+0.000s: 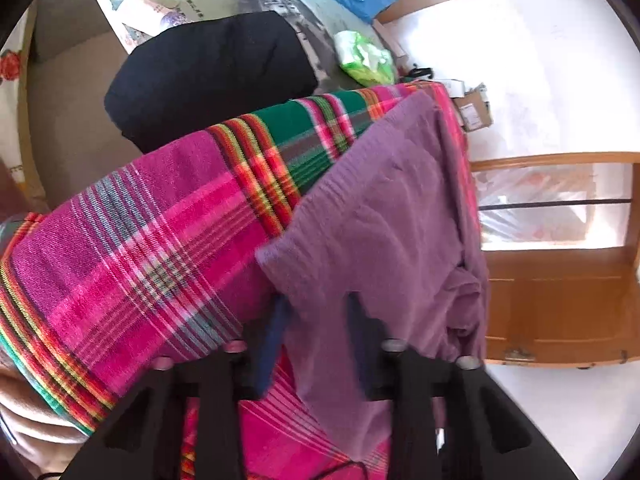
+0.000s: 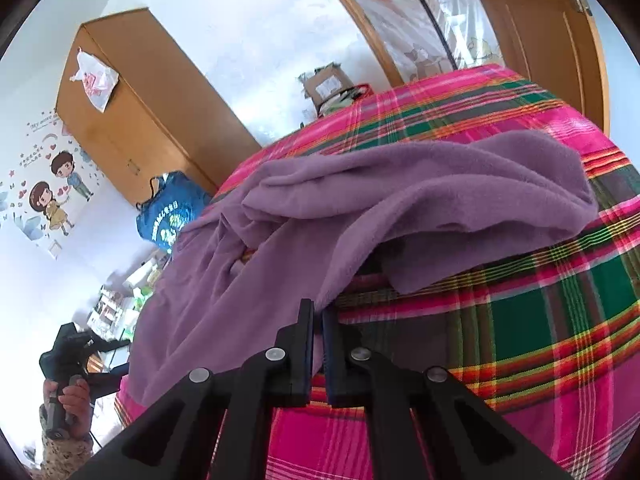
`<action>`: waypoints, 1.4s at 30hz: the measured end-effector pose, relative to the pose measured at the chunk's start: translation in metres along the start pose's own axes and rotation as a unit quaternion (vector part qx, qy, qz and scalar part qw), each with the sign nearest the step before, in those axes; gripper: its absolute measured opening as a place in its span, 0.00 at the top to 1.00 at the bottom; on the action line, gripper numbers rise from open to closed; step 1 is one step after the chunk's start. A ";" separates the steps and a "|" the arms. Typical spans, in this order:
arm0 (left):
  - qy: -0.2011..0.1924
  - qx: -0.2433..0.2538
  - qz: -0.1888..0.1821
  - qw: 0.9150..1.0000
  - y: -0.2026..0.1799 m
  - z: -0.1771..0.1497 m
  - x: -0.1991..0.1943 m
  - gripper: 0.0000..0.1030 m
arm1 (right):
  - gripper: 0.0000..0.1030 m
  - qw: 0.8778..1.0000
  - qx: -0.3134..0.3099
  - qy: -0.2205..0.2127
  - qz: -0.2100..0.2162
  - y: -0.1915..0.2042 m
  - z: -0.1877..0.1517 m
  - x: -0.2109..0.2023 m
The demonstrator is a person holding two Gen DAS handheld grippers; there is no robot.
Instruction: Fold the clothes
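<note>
Here the purple fleece garment (image 2: 400, 200) lies rumpled across the pink and green plaid cloth (image 2: 540, 320). The left tool (image 1: 316, 320) pinches one edge of the garment between its fingers, and the right tool (image 2: 317, 320) is clamped on another edge. A folded black garment (image 1: 212, 76) lies beyond.

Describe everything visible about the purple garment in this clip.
The purple garment is a soft, fleecy-looking knit, plain, rumpled and partly doubled over. It lies on a pink, green and orange plaid cloth. The left gripper has its fingers around one edge; the right gripper is shut on another edge.
</note>
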State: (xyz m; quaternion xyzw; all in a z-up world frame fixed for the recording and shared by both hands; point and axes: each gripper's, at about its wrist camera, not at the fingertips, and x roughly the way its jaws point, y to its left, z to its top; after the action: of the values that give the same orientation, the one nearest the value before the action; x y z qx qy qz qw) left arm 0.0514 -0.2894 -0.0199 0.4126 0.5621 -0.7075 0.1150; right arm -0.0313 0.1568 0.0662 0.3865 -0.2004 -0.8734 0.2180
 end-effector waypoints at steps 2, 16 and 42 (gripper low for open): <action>0.003 0.002 0.004 1.000 0.001 0.001 0.003 0.91 | 0.96 1.000 0.004 -0.005 0.002 0.001 -0.001 -0.005; -0.010 -0.011 -0.015 1.000 0.018 0.005 -0.014 0.95 | 0.99 1.000 0.013 -0.011 0.016 0.009 -0.018 -0.037; 0.009 -0.009 -0.018 1.000 0.023 0.001 -0.012 0.95 | 0.72 0.999 0.044 0.028 -0.018 0.011 -0.027 0.034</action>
State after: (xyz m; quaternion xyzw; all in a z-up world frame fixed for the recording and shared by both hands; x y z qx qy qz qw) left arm 0.0728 -0.3015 -0.0273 0.4077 0.5767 -0.7009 0.1003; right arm -0.0291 0.1249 0.0353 0.4231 -0.2253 -0.8567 0.1906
